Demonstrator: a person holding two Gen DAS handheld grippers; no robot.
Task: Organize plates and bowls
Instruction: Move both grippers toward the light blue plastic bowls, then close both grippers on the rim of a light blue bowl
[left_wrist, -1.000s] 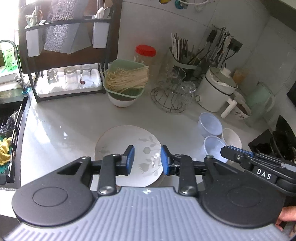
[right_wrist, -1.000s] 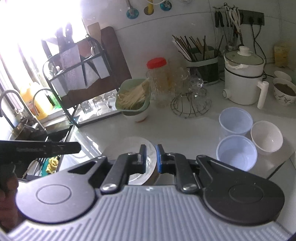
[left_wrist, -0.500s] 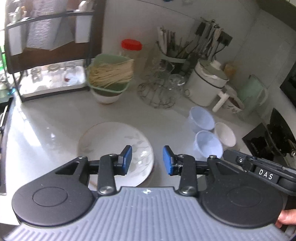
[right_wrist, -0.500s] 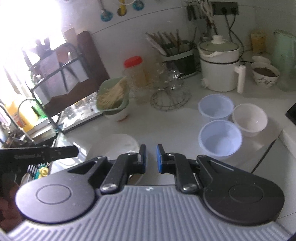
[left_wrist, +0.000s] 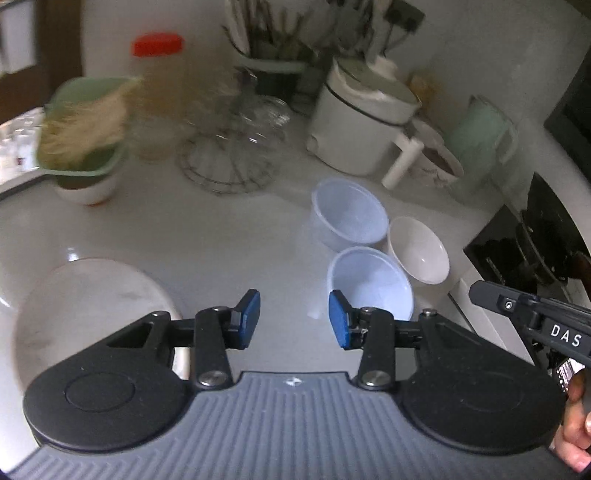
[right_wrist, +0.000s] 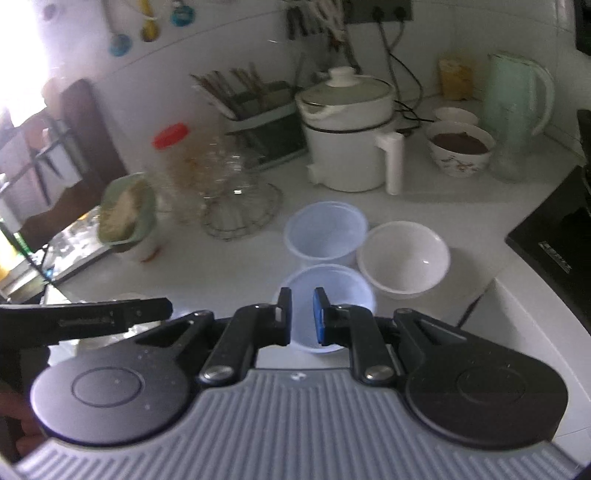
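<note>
We hold the left tool (left_wrist: 294, 319) above the tabletop (left_wrist: 207, 236) with its pads well apart and nothing between them, aimed at the gap between the plate (left_wrist: 92, 314) at lower left of its frame and the bowls at center right. The right tool (right_wrist: 301, 319) has its pads close together with a narrow gap, clamped on nothing, hovering over the near blue bowl (right_wrist: 332, 291); we judge that bowl is the next thing to take.

The three bowls sit bunched together: near blue bowl, far blue bowl (right_wrist: 325, 229) and white bowl (right_wrist: 404, 256), probably gathered for stacking.

The left view shows the plate plainly; in the right view the left tool's arm largely hides it. The right view shows the kettle (right_wrist: 517, 96) and pot (right_wrist: 347, 129) more sharply; the left view is blurred.
</note>
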